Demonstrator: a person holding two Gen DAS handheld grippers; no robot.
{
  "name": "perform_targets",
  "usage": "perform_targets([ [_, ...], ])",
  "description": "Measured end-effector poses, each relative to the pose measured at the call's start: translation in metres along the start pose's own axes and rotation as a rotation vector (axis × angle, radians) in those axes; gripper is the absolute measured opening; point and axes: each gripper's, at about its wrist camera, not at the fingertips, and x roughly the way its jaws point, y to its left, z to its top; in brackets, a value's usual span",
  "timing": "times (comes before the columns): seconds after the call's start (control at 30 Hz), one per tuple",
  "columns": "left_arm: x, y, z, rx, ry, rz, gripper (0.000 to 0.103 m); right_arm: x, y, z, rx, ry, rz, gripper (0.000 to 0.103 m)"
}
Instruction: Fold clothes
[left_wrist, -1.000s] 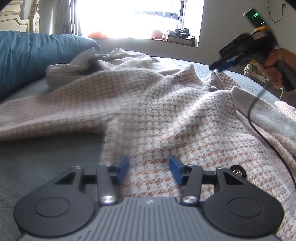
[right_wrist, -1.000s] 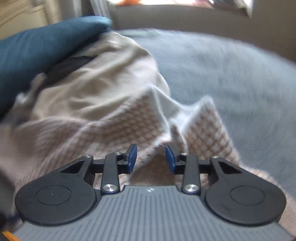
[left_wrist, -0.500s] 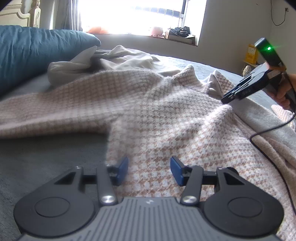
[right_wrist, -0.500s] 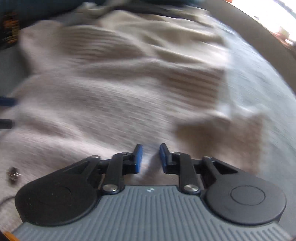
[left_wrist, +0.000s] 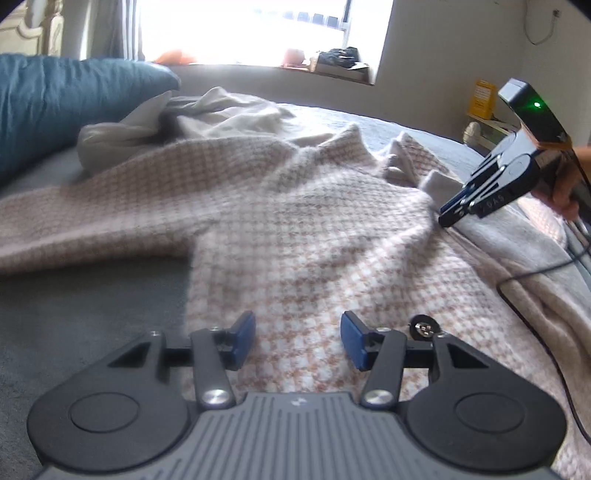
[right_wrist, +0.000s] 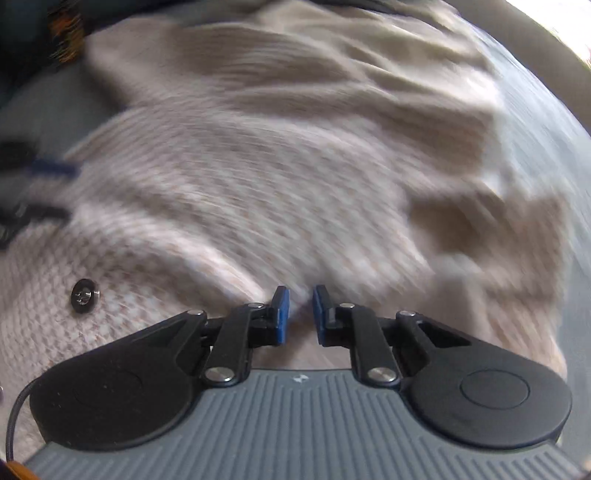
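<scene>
Covering our grey bed (left_wrist: 74, 295), the checked garment (left_wrist: 295, 229) fills the centre, a blue pillow (left_wrist: 66, 99) at ten o'clock. Our left gripper (left_wrist: 297, 338) hangs spread above it; our right gripper (right_wrist: 300, 312) pinches a fold. A black button (left_wrist: 424, 326) lies beside the left gripper.

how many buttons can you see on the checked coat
1. A dark round button lies on the checked coat just right of the left gripper; the right wrist view shows the same one. Folds may hide others.
</scene>
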Motion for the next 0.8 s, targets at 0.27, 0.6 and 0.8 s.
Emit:
perform_targets([
  [0.27,0.005,-0.029,0.001,0.094,-0.028,-0.058,0.053,-0.011,-0.012,-0.02,0.411,-0.045,0.168,0.019],
  [0.6,0.023,-0.033,-0.004,0.126,-0.015,-0.049,0.053,0.011,0.0,-0.068,0.763,-0.021,0.334,0.02],
  [0.8,0.026,-0.033,-0.007,0.138,-0.016,-0.047,0.054,0.018,-0.011,-0.081,0.929,-0.033,0.394,0.025],
])
